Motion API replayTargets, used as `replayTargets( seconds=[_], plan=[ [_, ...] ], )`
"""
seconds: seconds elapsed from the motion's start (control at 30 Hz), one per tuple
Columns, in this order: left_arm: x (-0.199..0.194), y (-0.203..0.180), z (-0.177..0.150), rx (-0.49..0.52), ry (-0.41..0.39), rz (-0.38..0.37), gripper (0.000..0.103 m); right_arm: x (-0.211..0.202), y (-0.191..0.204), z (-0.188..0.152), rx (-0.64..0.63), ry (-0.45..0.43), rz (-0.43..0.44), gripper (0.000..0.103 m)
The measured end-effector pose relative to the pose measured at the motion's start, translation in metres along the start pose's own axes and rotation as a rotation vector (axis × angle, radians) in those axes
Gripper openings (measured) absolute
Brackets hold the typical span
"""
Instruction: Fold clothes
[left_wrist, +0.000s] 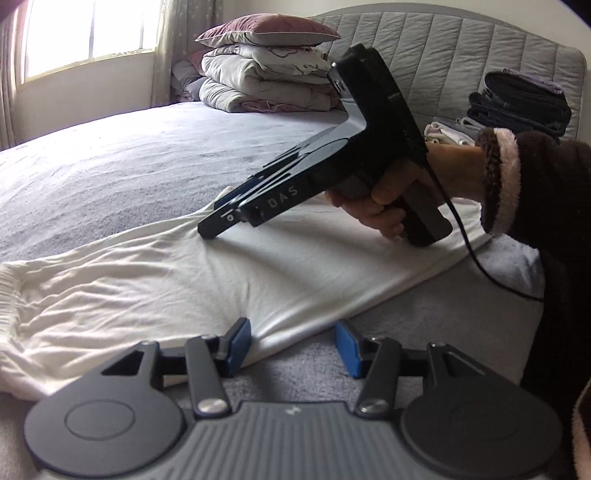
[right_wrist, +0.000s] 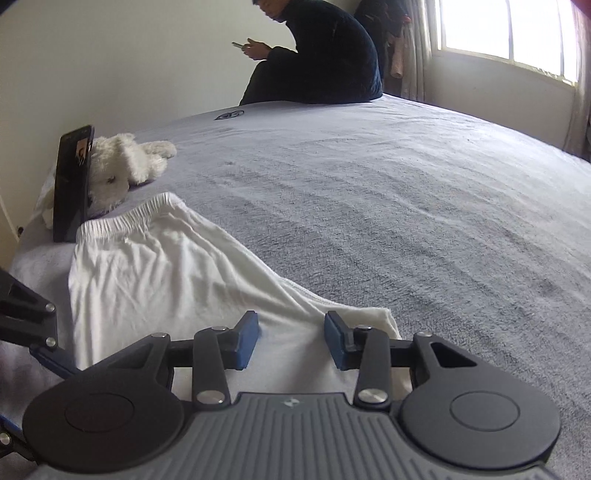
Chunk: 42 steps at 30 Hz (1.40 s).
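Bedroom, grey-blue bedspread (right_wrist: 406, 206) as work surface; padded headboard (left_wrist: 461, 55) behind, bright window to one side. White trousers (left_wrist: 155, 280) lie flat on the bed with the elastic waistband (right_wrist: 125, 216) at the far end from the right gripper (right_wrist: 291, 339) and the long axis running away from it toward a phone (right_wrist: 72, 188) propped against a white plush toy (right_wrist: 125, 166). Left gripper (left_wrist: 291, 345): jaws released, blue pads apart, nothing between them but the near folded edge of the trousers, which passes just ahead of and under the tips; no pad presses on cloth. Right gripper: seen from the left wrist view (left_wrist: 218, 216) it is tilted down with its tip resting on or just above the cloth at the far edge, fabric bunching toward it; in its own view the pads stand apart with a ridge of cloth rising between them, apparently not pinched. Judgement: right gripper released, possibly dragging or smoothing. Key relation: the garment stretches lengthwise to the left gripper's left, leg end to its right near the holding hand (left_wrist: 373, 210); both grippers sit at the leg end, on opposite long edges. Next move probably needs both to clench at that end and carry it toward the waistband. Stack of folded clothes (left_wrist: 517, 107) beyond the right gripper. Seated person (right_wrist: 317, 59) at the far bed edge, uninvolved.
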<state>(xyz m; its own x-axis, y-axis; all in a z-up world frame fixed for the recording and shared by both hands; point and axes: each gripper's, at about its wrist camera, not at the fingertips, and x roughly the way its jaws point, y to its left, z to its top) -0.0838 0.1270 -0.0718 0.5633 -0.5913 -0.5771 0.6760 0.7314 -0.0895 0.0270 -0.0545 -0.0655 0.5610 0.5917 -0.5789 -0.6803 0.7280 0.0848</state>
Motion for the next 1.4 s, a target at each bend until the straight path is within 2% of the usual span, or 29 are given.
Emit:
replayTargets(
  seconds=[0.17,0.27,0.37,0.47,0.6,0.8,0.9,1.07,1.2,1.23,1.27,1.3,1.33,1.4],
  plan=[
    [-0.012,0.018,0.004,-0.022,-0.052,0.089,0.052,0.003,0.018,0.009,0.017,-0.021,0.116,0.042],
    [-0.01,0.028,0.002,-0.024,-0.015,0.116,0.052,0.015,0.037,0.016,-0.009,-0.007,0.168,0.042],
    [-0.007,0.036,-0.005,-0.037,0.035,0.109,0.052,0.035,0.053,0.021,-0.063,0.033,0.175,0.042],
    [-0.012,0.036,-0.011,-0.031,0.039,0.098,0.052,0.051,0.058,0.025,-0.089,0.053,0.164,0.042],
    [-0.017,0.036,-0.015,-0.019,0.044,0.093,0.052,0.069,0.049,0.04,-0.061,0.064,0.127,0.042],
    [-0.023,0.04,-0.008,-0.014,0.035,0.095,0.052,0.076,0.047,0.06,-0.063,0.074,0.113,0.042],
    [-0.027,0.045,-0.006,-0.017,0.019,0.133,0.052,0.079,0.052,0.07,-0.076,0.08,0.144,0.043],
    [-0.037,0.06,-0.006,-0.042,0.01,0.213,0.052,0.102,0.066,0.088,-0.118,0.139,0.225,0.05],
    [-0.036,0.073,-0.011,-0.058,0.062,0.257,0.052,0.128,0.078,0.095,-0.168,0.198,0.241,0.051],
    [-0.034,0.076,-0.012,-0.064,0.072,0.253,0.052,0.132,0.08,0.095,-0.172,0.202,0.249,0.05],
    [-0.035,0.078,-0.012,-0.073,0.074,0.246,0.052,0.133,0.081,0.095,-0.17,0.196,0.263,0.045],
    [-0.035,0.08,-0.012,-0.081,0.075,0.238,0.052,0.134,0.082,0.096,-0.164,0.196,0.292,0.019],
    [-0.036,0.081,-0.012,-0.086,0.077,0.232,0.052,0.133,0.084,0.096,-0.162,0.194,0.313,0.013],
    [-0.037,0.082,-0.012,-0.086,0.084,0.224,0.052,0.127,0.088,0.096,-0.198,0.159,0.288,0.012]
  ],
)
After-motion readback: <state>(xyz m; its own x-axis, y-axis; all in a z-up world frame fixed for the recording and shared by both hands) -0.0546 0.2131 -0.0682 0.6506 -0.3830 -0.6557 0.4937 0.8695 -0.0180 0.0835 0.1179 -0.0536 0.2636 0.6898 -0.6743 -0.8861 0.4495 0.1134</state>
